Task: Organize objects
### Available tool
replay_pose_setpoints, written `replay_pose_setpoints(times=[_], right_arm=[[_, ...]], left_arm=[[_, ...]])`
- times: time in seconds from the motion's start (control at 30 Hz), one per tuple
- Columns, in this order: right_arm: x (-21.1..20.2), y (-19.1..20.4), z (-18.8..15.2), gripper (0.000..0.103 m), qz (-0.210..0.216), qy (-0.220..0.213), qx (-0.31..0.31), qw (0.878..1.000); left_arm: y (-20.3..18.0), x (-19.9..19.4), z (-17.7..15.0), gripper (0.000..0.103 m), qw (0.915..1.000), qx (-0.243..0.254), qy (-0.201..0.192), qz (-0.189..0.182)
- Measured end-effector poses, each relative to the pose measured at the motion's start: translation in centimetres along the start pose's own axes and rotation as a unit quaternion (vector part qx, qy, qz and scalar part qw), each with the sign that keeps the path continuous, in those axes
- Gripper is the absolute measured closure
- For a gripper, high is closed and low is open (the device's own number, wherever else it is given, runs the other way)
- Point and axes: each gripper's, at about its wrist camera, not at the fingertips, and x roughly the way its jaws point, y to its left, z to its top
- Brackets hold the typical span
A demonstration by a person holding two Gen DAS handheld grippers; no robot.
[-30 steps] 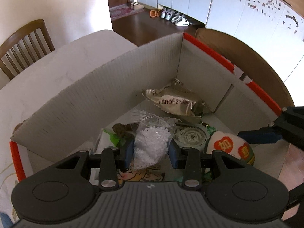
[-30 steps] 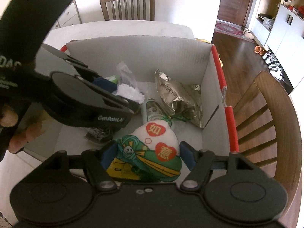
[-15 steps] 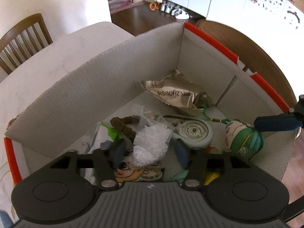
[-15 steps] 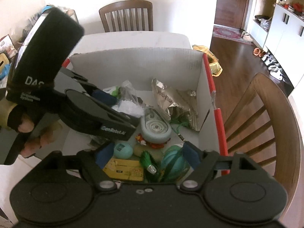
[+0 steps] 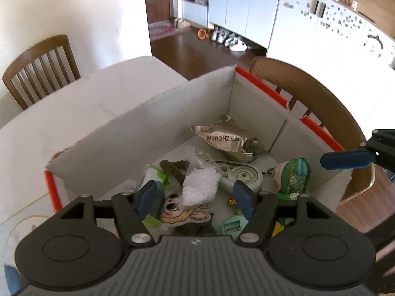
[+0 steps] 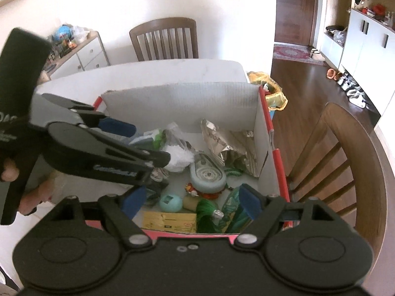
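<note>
Both grippers' fingers have just been opening: left gripper (image 5: 196, 197) empty above the white-pellet bag (image 5: 201, 187), right gripper (image 6: 190, 201) empty over the green pouch (image 6: 233, 209) in the cardboard box (image 6: 177, 106).

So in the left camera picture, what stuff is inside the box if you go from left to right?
Green-and-white packet → brown fuzzy thing → clear bag of white bits → round pale-blue gadget → green-and-white stuffed pouch.

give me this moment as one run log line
left tongs: open, just opened, clear bag of white granules released | right tongs: open, just opened, green-white pouch released | both lying in white cardboard box
</note>
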Motion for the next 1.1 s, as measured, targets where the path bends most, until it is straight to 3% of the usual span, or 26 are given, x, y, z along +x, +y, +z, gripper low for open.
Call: replay_pose_setpoints(times=[0.67, 0.77, 1.03, 1.1], right_arm=[[-5.1, 4.3, -0.8, 0.017, -0.01, -0.081, 0.048, 0.995], [-5.8, 5.1, -1.1, 0.012, -0.01, -0.098, 0.051, 0.994], [-7.6, 7.5, -1.8, 0.001, -0.007, -0.146, 0.055, 0.988], [-7.8, 8.1, -1.9, 0.001, -0.009, -0.15, 0.057, 0.987]], left_arm=[[3.3, -10.7, -4.0, 0.029, 0.995, -0.011, -0.099, -0.008], [3.6, -12.0, -4.7, 0.02, 0.9935, -0.009, -0.113, -0.01], [4.1, -14.8, -6.7, 0.018, 0.9888, 0.007, -0.149, -0.005], [4.3, -15.2, -7.0, 0.013, 0.9881, 0.007, -0.154, -0.003]])
